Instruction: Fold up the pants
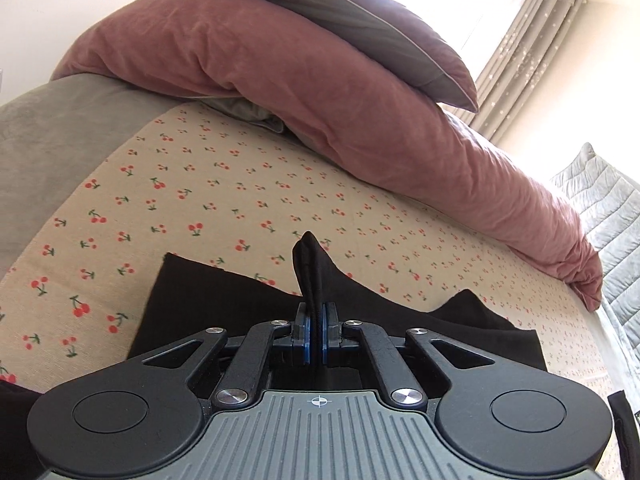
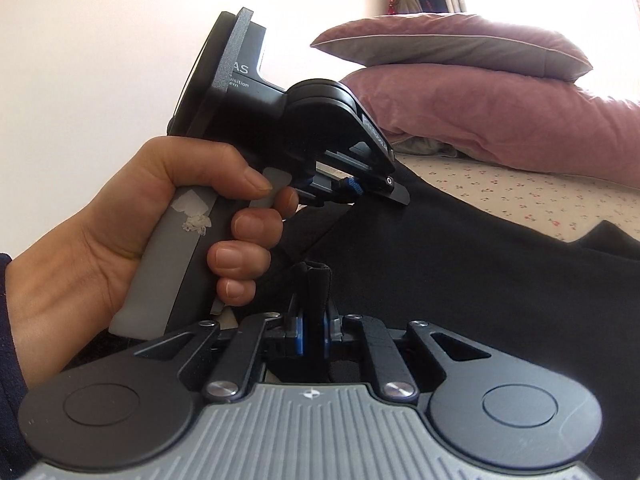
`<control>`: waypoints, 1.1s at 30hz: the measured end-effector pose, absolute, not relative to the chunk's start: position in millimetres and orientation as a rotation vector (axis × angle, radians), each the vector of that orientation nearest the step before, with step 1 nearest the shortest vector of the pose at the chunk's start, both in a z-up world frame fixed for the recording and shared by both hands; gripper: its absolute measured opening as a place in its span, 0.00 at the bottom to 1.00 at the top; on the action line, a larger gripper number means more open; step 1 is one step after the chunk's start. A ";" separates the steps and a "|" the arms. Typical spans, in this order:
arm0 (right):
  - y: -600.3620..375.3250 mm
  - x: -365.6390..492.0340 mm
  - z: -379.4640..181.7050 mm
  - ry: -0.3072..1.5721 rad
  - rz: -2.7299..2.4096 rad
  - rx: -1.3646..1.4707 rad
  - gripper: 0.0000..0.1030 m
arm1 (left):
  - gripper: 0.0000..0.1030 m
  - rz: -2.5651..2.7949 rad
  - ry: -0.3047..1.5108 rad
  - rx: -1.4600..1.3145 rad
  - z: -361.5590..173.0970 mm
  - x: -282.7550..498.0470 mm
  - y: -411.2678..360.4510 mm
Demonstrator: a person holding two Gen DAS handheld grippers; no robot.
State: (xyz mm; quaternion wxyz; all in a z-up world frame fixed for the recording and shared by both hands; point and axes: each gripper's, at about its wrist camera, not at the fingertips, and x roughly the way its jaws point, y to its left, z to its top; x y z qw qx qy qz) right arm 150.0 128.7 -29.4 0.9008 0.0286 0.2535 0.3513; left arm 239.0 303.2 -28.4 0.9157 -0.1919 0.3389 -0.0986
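Black pants [image 1: 208, 304] lie on the cherry-print sheet [image 1: 200, 200] of the bed. My left gripper [image 1: 317, 320] is shut on a pinched ridge of the black fabric, which sticks up past the blue pads [image 1: 307, 334]. In the right wrist view my right gripper [image 2: 316, 322] is shut on another fold of the pants [image 2: 480, 280], a rolled edge rising between its pads. The left gripper [image 2: 360, 190] shows there too, held by a person's hand [image 2: 120, 216] just ahead and to the left, with black cloth hanging from its tip.
A long pink pillow [image 1: 320, 92] with a grey-edged cushion [image 1: 360, 20] on top runs along the far side of the bed. A grey blanket [image 1: 48, 140] lies at the left, a quilted grey cover [image 1: 600, 208] and curtains [image 1: 532, 48] at the right.
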 end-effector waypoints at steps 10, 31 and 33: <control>135.0 213.3 -59.4 0.717 0.778 0.388 0.03 | 0.03 -0.148 0.745 -0.251 -47.0 265.0 310.5; -72.9 104.0 47.6 0.669 0.604 0.060 0.58 | 0.09 0.095 0.750 0.133 -46.6 277.8 252.6; -86.8 102.8 51.9 0.670 0.578 0.007 0.61 | 0.09 0.120 0.736 0.140 -47.3 277.5 248.7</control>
